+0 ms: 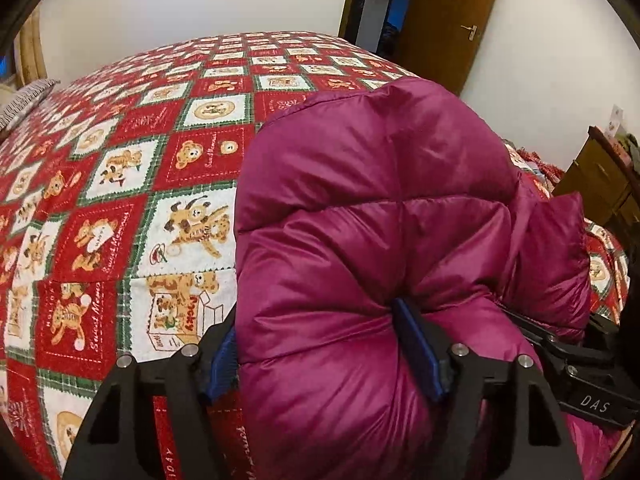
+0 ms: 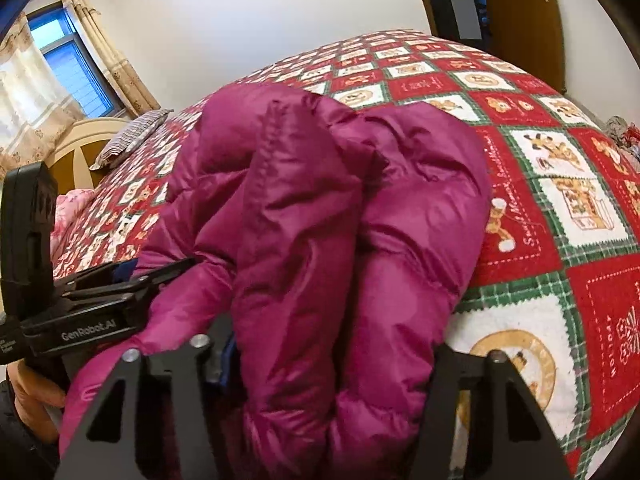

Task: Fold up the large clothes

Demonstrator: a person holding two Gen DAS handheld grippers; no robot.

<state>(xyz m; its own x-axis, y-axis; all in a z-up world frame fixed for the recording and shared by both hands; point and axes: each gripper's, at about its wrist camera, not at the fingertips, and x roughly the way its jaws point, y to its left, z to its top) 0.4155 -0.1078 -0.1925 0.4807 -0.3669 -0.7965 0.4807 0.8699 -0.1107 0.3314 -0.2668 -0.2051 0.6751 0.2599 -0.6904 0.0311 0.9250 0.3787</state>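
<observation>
Filling the centre of both frames, the magenta down jacket [image 1: 384, 216] runs lengthwise away from the cameras across the patterned bedspread [image 1: 120, 168]; left gripper [image 1: 324, 344] and right gripper [image 2: 328, 364] each clamp its near edge.

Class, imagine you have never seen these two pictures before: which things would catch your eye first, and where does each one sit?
First is the puffy magenta down jacket, bunched into a thick bundle in the foreground of both views and lying on the bed. Next is the red, white and green teddy-bear quilt spread beneath and beyond it. Then the left gripper and the right gripper, each with black fingers squeezing a fold of the jacket.
</observation>
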